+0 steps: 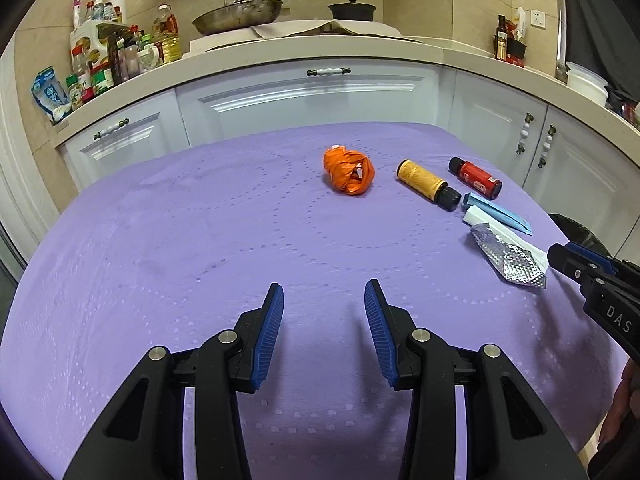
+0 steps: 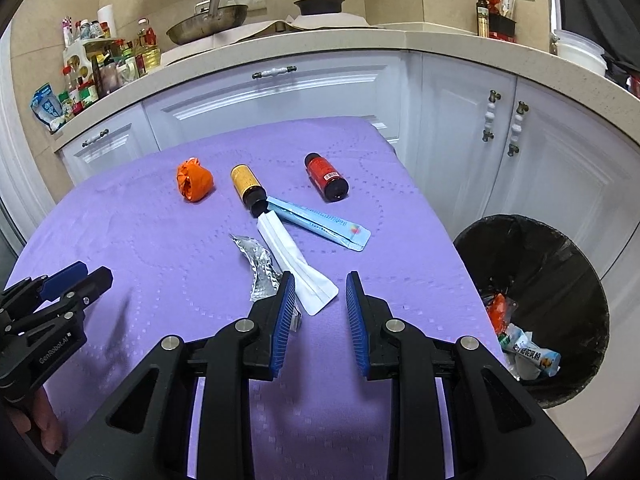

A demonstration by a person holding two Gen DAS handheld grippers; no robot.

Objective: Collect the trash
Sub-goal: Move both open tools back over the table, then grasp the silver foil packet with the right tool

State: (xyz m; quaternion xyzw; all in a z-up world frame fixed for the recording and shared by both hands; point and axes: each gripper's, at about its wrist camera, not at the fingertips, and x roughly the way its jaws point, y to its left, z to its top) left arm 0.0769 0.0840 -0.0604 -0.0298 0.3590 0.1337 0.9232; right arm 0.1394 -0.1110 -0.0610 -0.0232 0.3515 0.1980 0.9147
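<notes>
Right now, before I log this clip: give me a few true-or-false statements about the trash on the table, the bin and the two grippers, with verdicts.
1. Both grippers, the left gripper and the right gripper, hold nothing. True.
2. The yellow-labelled bottle stands upright. False: it lies on its side on the purple tablecloth.
3. The bin already contains some wrappers. True.
4. The orange crumpled bag is in the bin. False: it lies on the tablecloth.
5. The white pouch lies next to the silver foil wrapper. True.
6. The red-labelled bottle touches the yellow-labelled one. False: they lie apart.
</notes>
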